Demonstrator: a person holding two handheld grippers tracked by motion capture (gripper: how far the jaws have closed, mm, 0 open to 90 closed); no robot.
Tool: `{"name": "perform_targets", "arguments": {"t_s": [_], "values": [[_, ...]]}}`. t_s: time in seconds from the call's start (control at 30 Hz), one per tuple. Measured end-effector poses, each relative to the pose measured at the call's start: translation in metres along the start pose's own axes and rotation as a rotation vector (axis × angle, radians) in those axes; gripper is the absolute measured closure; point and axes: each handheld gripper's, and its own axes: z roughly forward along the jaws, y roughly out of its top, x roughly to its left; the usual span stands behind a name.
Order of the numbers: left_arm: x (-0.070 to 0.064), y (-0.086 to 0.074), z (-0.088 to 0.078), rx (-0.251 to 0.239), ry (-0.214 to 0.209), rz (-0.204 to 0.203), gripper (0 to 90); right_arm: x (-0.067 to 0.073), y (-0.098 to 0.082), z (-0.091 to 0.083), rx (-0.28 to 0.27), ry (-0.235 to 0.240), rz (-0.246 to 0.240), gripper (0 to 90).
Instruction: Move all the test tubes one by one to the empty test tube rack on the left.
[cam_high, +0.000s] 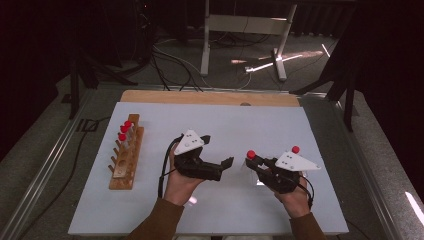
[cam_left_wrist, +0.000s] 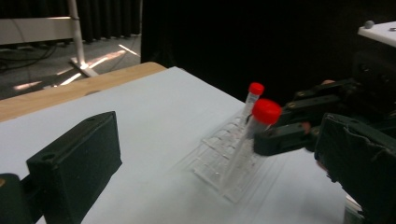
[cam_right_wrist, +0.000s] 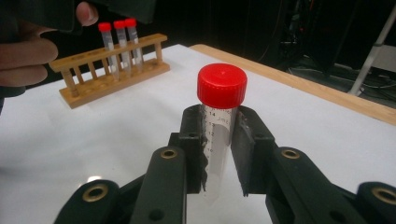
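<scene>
The tube (cam_right_wrist: 218, 135) with the red cap is clamped upright in my right hand-held gripper (cam_right_wrist: 219, 154), over the right half of the worktop (cam_high: 150, 210) by the clear rack (cam_left_wrist: 224, 161). I judge I'm mid-carry; next comes a slot in the wooden rack (cam_high: 125, 155) near the left edge. My left hand-held gripper (cam_high: 227, 162) has its jaws apart, empty.

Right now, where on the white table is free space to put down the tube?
Free: the broad white table strip between the wooden rack and the far wooden edge, also the near edge. Crowded: around the clear plastic rack, where the right tool holds the red-capped tube.
</scene>
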Motion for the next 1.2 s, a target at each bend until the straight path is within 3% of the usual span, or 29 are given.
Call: {"name": "perform_targets", "arguments": {"t_s": [0.2,0.33,0.57,0.7,0.87,1.1,1.2], "values": [[-0.010,-0.001,0.011,0.023,0.000,0.031,7.6,0.005,-0.002,0.005,0.013,0.012,-0.011,74.2],[-0.015,-0.002,0.018,0.026,-0.006,0.039,17.8,0.009,-0.002,0.008,0.018,0.022,-0.019,74.2],[-0.021,-0.005,0.030,0.039,-0.030,0.085,48.8,0.013,-0.003,0.011,0.023,0.033,-0.025,74.2],[-0.023,-0.007,0.035,0.063,-0.043,0.097,59.9,0.014,-0.003,0.011,0.023,0.039,-0.029,74.2],[-0.024,-0.010,0.039,0.078,-0.054,0.097,68.7,0.014,-0.003,0.011,0.022,0.043,-0.034,74.2],[-0.022,-0.010,0.038,0.085,-0.051,0.096,71.0,0.014,-0.004,0.012,0.023,0.048,-0.031,73.1],[-0.021,-0.009,0.038,0.083,-0.043,0.094,71.1,0.013,-0.004,0.012,0.018,0.060,-0.019,63.5]]}}
